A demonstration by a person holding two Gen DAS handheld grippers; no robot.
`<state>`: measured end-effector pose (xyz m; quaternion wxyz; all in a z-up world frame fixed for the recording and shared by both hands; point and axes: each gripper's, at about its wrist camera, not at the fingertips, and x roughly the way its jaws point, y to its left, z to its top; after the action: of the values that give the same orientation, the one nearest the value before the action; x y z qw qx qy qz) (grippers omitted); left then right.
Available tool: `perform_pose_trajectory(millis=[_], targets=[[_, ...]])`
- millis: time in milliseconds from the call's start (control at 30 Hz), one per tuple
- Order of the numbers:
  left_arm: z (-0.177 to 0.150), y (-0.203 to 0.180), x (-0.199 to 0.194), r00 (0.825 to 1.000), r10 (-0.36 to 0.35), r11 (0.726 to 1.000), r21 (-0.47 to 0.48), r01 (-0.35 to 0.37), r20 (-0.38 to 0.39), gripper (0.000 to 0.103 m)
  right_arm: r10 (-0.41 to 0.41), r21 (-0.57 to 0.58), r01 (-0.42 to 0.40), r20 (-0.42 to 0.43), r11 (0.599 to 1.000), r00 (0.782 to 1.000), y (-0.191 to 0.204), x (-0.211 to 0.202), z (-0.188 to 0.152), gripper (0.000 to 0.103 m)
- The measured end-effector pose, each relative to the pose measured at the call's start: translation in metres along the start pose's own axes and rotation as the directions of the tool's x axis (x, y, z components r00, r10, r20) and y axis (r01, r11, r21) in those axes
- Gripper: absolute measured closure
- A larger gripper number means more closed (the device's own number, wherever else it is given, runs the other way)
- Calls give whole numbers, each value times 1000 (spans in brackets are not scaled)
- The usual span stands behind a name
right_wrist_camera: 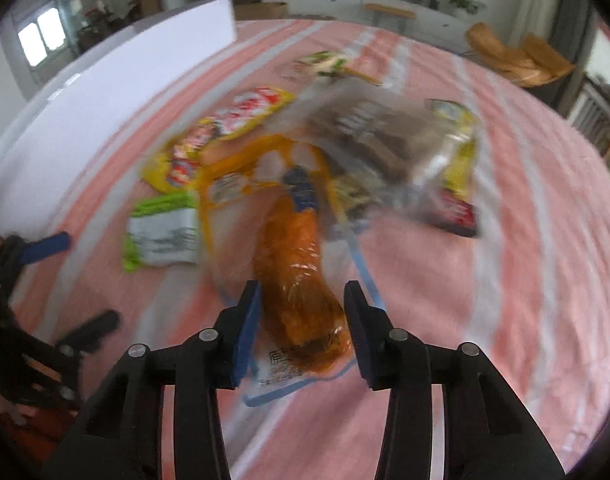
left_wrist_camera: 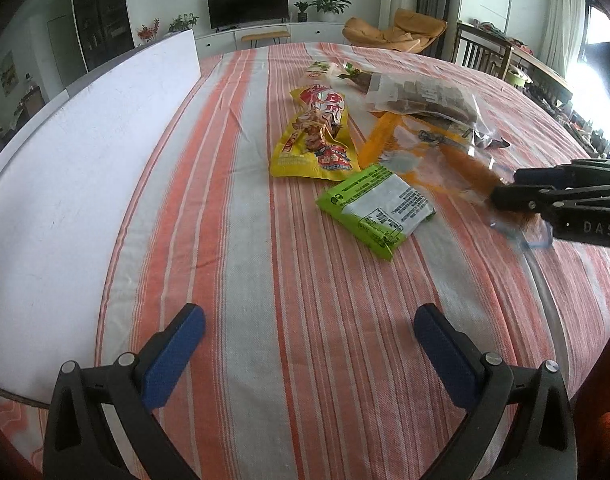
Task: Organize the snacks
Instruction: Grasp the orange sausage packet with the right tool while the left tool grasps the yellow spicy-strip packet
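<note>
Soft daylight; right view motion-blurred

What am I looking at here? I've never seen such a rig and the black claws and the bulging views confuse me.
No robot: a person holds a two-finger clamp in each hand, and each carries a wide-angle camera looking along its fingers. One picture is from the left gripper, whose blue pads stand wide apart over bare striped tablecloth, holding nothing. The other is from the right gripper, blurred by motion, with an orange sausage pack between its pads; whether they already press on it I cannot tell. Also on the cloth: a yellow snack bag, a green packet and a clear bag of brown pieces. A white board stands along the left edge.
</note>
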<state>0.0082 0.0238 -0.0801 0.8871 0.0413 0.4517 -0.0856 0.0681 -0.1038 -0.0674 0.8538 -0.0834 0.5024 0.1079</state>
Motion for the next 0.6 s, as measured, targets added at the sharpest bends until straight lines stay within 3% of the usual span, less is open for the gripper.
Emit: perform_pose_trajectory(millis=[100,200,300,400,600], targets=[[1,0,1,1000,-1,1000,0,1,-6,0,-11,22,10,13,1000,1000,-13,-2,-2,48],[5,3,1,999,-3,1000,-5,3,-41,0,103,92,-113,107,989,989,-32,-14,-10,26],[12,17,-5,997,-69,994,-89,66,-35,0,120,145,-160,252,976,960,-51,-34,-27,24],[35,28,-13,992,-128,980,-151,127,4,0,83,175,-140,297,975,951,-64,-36,-37,24],[121,15,-1,994,-106,994,-14,106,25,0,91,252,-181,330,951,940,-81,-27,-51,24]])
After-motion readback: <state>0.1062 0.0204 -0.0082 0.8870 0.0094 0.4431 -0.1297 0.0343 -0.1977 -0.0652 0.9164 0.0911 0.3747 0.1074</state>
